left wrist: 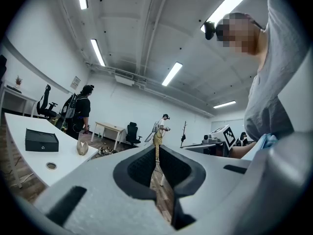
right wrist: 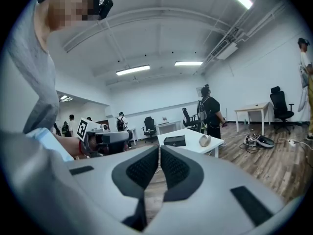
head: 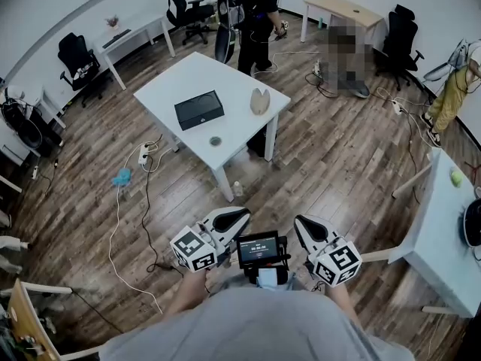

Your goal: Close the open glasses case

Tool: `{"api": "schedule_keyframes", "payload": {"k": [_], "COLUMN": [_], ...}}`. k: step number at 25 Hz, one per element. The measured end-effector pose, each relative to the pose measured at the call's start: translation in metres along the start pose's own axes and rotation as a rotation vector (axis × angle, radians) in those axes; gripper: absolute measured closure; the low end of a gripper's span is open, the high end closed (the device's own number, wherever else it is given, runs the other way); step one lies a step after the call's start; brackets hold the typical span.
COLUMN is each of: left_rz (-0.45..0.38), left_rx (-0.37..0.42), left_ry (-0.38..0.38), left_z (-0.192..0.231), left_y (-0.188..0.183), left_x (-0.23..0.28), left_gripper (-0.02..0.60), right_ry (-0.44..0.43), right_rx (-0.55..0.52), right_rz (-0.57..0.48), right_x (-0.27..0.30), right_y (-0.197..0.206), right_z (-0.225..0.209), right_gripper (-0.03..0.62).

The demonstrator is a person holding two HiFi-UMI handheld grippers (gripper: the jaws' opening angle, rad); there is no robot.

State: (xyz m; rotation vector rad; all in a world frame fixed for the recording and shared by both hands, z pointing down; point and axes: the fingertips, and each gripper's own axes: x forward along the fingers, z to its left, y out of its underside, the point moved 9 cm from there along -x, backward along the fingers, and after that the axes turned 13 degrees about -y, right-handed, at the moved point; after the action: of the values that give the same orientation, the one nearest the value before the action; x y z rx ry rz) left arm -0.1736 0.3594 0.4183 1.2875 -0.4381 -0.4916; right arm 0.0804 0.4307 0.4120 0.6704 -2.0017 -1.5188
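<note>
The beige glasses case [head: 259,101] rests open on the white table [head: 180,77] across the room, near its right edge. It also shows small in the left gripper view [left wrist: 82,148] and the right gripper view [right wrist: 205,140]. My left gripper [head: 240,215] and right gripper [head: 301,221] are held close to my body, far short of the table. Both are shut, the jaws together with nothing between them, as the left gripper [left wrist: 157,153] and right gripper [right wrist: 159,155] views show.
A black box [head: 199,110] and a small round disc [head: 216,141] also lie on the table. A bottle [head: 237,189] stands by its near leg, and cables [head: 146,194] run over the wooden floor. Another white table [head: 443,224] stands at the right. A person [head: 252,13] stands beyond.
</note>
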Motion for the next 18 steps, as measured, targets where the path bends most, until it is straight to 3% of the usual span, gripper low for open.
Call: {"api": "schedule_keyframes", "payload": {"k": [18], "left_rz": [0.009], "left_rx": [0.011], "left_ry": [-0.007], "left_z": [-0.0066], "left_y": [-0.0005], "left_x": [-0.0017], "left_gripper": [0.546], "right_ry": [-0.004], "right_rx": [-0.009], "right_rz": [0.001], "right_x": [-0.0037], "right_y": [0.0005], "right_z": [0.0017], "right_gripper": [0.562]}}
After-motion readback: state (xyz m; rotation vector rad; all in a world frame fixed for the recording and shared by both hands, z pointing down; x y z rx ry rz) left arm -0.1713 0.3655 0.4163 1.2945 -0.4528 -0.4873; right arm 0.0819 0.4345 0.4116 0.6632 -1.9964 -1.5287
